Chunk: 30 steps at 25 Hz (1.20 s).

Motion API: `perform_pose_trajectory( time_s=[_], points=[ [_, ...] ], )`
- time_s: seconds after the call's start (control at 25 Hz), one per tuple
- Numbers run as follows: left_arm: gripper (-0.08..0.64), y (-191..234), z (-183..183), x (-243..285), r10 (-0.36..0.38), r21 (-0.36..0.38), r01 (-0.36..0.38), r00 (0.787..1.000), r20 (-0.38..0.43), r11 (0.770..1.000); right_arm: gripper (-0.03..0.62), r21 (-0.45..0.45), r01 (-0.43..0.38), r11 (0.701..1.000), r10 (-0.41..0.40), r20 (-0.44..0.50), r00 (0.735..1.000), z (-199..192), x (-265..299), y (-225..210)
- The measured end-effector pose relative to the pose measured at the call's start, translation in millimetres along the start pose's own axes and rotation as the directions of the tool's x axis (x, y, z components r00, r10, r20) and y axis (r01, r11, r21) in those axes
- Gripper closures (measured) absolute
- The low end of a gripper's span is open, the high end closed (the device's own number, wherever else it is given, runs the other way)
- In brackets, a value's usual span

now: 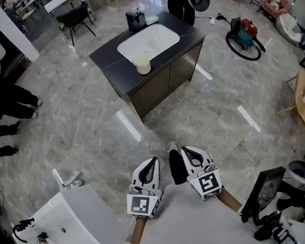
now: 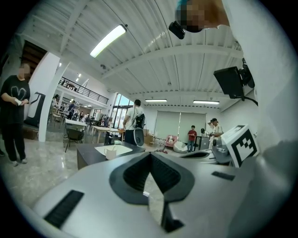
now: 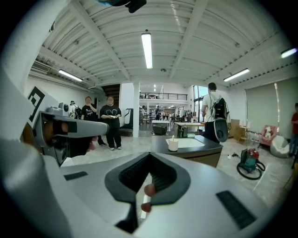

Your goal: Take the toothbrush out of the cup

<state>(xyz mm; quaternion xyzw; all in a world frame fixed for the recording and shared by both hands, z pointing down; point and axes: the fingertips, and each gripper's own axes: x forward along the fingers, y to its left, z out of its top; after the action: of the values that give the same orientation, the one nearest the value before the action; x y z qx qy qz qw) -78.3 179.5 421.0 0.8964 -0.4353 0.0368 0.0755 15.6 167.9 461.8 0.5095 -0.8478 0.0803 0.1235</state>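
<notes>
I'm holding left claw [image 1: 154, 160] and right claw [image 1: 184, 149] closed, empty, the cup [image 1: 143, 66] well ahead. Arriving closed, I'm risking toppling it

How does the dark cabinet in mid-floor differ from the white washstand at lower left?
The dark grey cabinet has a white inset basin; the white washstand is white all over. The cabinet stands far ahead in open floor; the washstand is close, at the person's left. The cabinet carries a cream cup at its front edge; the washstand shows a black tap. Both hold a basin.
</notes>
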Motion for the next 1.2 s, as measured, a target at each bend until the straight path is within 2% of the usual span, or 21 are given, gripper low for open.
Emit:
perform_pose_trajectory(
  time_s=[0.48,0.64,0.72,0.84,1.0,1.2],
  points=[
    [0.557,55,41,125,0.034,0.021,-0.033,0.999,-0.026,0.999,0.589,0.037,-0.072,0.997,0.072,0.004,0.997,40,97,-77],
    [0.557,72,50,161,0.041,0.033,-0.041,0.999,-0.023,0.999,0.589,-0.035,-0.091,0.995,0.092,0.04,0.995,59,127,-104],
    [0.557,79,52,177,0.05,0.032,-0.049,0.999,-0.021,0.998,0.589,-0.013,-0.089,0.996,0.09,0.038,0.995,62,138,-117],
    [0.557,86,62,196,0.073,-0.015,-0.073,0.997,0.001,0.997,0.589,-0.011,-0.098,0.995,0.099,0.027,0.995,63,152,-130],
    [0.557,99,59,211,0.083,0.025,-0.082,0.996,-0.016,0.996,0.589,0.01,-0.113,0.994,0.113,0.016,0.993,68,170,-142],
    [0.557,107,59,224,0.106,0.016,-0.106,0.994,-0.028,0.994,0.589,-0.038,-0.14,0.989,0.14,0.021,0.99,75,186,-151]
  ],
)
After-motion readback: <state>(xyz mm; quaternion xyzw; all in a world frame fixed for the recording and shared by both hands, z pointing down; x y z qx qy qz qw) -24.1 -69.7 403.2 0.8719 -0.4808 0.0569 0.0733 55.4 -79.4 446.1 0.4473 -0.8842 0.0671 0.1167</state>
